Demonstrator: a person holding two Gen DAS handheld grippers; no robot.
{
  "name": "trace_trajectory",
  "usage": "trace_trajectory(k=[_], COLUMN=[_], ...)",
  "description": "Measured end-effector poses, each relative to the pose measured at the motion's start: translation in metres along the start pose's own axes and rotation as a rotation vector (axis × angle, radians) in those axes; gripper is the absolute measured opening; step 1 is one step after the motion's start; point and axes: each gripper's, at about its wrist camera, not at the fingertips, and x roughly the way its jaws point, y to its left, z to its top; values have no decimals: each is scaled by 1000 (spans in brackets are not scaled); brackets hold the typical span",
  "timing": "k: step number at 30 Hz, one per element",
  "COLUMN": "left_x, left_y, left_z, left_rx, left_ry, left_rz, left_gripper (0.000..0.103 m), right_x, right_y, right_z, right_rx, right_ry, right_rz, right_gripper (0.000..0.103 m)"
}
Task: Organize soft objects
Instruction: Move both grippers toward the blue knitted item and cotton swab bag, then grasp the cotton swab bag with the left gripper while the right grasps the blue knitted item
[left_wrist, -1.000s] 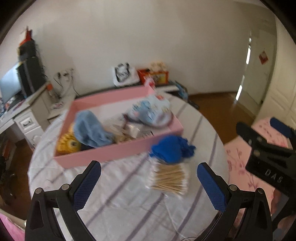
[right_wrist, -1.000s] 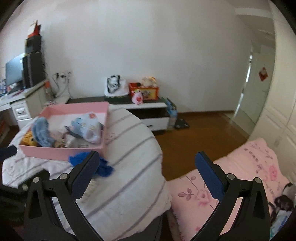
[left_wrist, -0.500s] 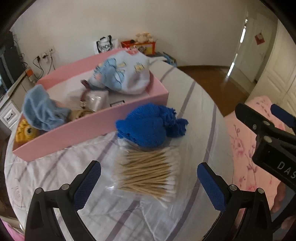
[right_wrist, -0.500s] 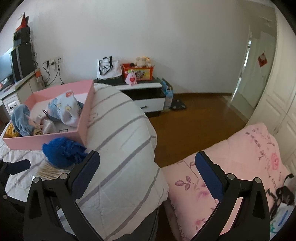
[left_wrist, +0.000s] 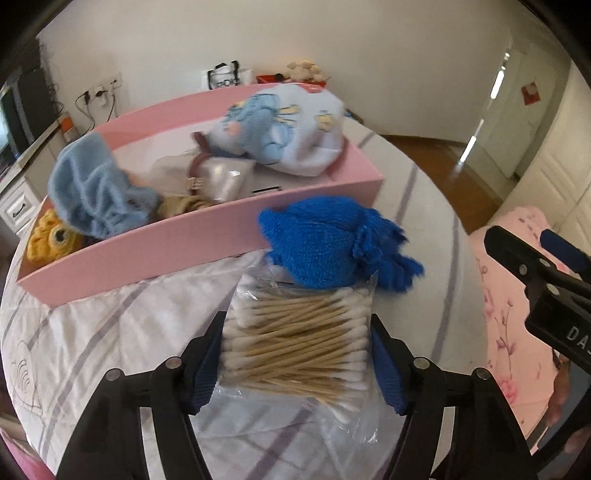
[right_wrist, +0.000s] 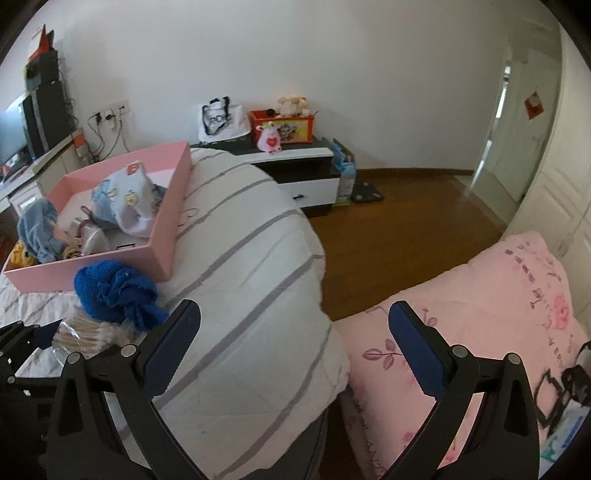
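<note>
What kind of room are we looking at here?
Most likely a bedroom at home: a pink floral quilt and a striped white duvet on what seems a bed, a low cabinet with toys against the wall, and a wooden floor.

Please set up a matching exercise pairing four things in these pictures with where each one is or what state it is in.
Things:
1. Swab bag
2. Blue knit
3. Pale hat
4. Right claw

Places or states:
A. Inside the pink box
B. Open, with nothing between its fingers
C. Between the fingers of the closing left claw
D. On the far end of the swab bag, outside the box

Pairs: 1-C, 2-D, 3-A, 4-B
</note>
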Motion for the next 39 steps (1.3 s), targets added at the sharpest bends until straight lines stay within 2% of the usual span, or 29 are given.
trace_trajectory(k=[8, 17, 21, 27, 30, 34, 38, 39], left_x=[-14, -33, -39, -44, -46, -51, -55, -55], left_y=[34, 88, 105, 133, 138, 147, 156, 158], left_z=[-11, -25, -30, -38, -42, -48, -53, -55], left_rx=[-74, -207, -254, -289, -275, -289, -302, -307], left_ry=[-10, -36, -44, -51, -48, -54, -61, -62], left_rz=[21, 117, 129, 158, 180, 164, 187, 186], left_gripper=[67, 67, 67, 67, 67, 67, 67, 67], right_x=[-2, 6, 11, 14, 19, 25, 30, 33], right_y=[34, 86, 112, 145, 162, 183, 204, 209], right_z=[2, 2, 1, -2, -4, -4, -3, -3], right_rx=[-65, -158, -188, -220, -220, -226, -247, -249], right_ry=[10, 32, 51, 68, 86, 122, 131, 135], right_rz=[66, 153, 208, 293, 345, 417, 474, 485], right_gripper=[102, 102, 102, 102, 102, 102, 101, 98])
